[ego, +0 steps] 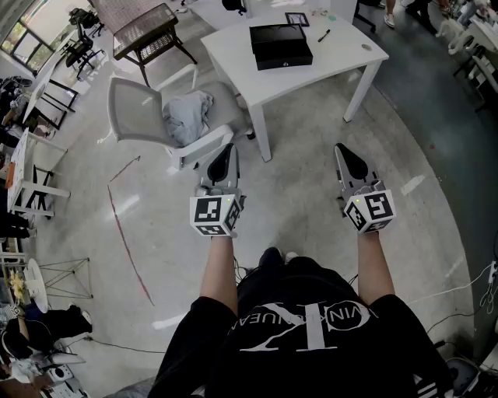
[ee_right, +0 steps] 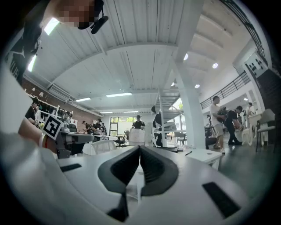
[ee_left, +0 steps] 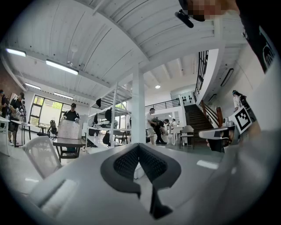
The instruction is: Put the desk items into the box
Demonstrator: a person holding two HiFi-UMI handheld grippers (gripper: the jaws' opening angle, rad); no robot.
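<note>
You are standing back from the white table (ego: 346, 56), holding both grippers level in front of you, and neither one is carrying anything: the left gripper (ego: 225, 150) is showing its ribbed pads pressed together with nothing between them, and the right gripper (ego: 345, 149) is showing the same, tips meeting on empty air. The table is lying at 12 o'clock from you, well apart from both grippers. The black box (ego: 280, 45) is sitting near the table's middle, and from here you cannot tell whether it is standing open. A pen (ego: 324, 35) is lying at 2 o'clock of the box, and a small dark-framed flat item (ego: 297, 19) is resting at 1 o'clock of it; the bits beyond are too small to name. The pen is likely going to feel light, stiff and smooth, and it may roll, so you are best pinching it across the middle of its barrel. The flat item is probably thin and hard to get under, so an edge is looking like the safer hold. A grey chair (ego: 144, 109) with a cloth (ego: 187, 116) on it is standing at 10 o'clock of the left gripper
</note>
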